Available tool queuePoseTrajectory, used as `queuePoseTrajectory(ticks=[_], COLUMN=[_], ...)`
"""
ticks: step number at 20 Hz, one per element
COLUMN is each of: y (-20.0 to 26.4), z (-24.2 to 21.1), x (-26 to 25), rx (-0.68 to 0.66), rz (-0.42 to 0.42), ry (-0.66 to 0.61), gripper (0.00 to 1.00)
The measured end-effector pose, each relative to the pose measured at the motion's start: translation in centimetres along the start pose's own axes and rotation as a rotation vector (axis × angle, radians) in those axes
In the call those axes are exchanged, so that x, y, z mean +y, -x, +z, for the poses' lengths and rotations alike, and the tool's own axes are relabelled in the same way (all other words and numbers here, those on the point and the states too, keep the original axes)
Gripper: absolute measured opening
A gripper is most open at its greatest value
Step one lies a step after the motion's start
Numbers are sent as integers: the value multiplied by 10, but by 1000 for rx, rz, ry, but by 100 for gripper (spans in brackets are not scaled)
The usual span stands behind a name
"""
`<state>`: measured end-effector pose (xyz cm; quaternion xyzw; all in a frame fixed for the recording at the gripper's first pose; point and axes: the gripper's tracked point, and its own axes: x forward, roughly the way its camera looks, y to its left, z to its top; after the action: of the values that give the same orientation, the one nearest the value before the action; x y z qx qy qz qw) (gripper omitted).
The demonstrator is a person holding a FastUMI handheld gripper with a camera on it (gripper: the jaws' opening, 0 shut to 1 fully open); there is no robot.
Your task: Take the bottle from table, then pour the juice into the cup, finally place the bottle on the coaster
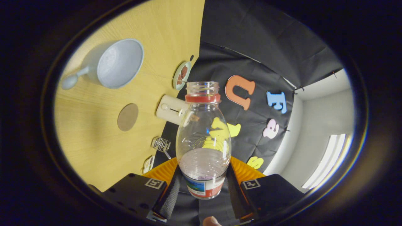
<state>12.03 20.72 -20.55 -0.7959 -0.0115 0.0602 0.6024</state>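
Observation:
A clear plastic bottle (pixel 203 138) with a red neck ring and no cap is held between my fingers, both pressing on its labelled lower body. My gripper (pixel 202 185) is shut on it and rolled sideways, so the wooden table (pixel 94 147) stands on end beside the bottle. A little pale liquid rests low in the bottle. The pale blue cup (pixel 117 62) with a handle stands on the table, well beyond the fingers, its mouth open to me. The round brown coaster (pixel 127 117) lies on the table between the cup and my fingers.
A white boxy device (pixel 171 109) sits at the table's far edge, near the bottle's neck. A small round dish (pixel 181 75) lies farther along that edge. A small wire rack (pixel 161 144) and another small item (pixel 148 164) sit closer to my fingers.

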Motion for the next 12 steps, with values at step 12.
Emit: queuePoseTrajectory(ticks=[12], y=[5], z=[-8], x=[-2], rx=[5], rz=[57], ry=[-371], gripper=[76])
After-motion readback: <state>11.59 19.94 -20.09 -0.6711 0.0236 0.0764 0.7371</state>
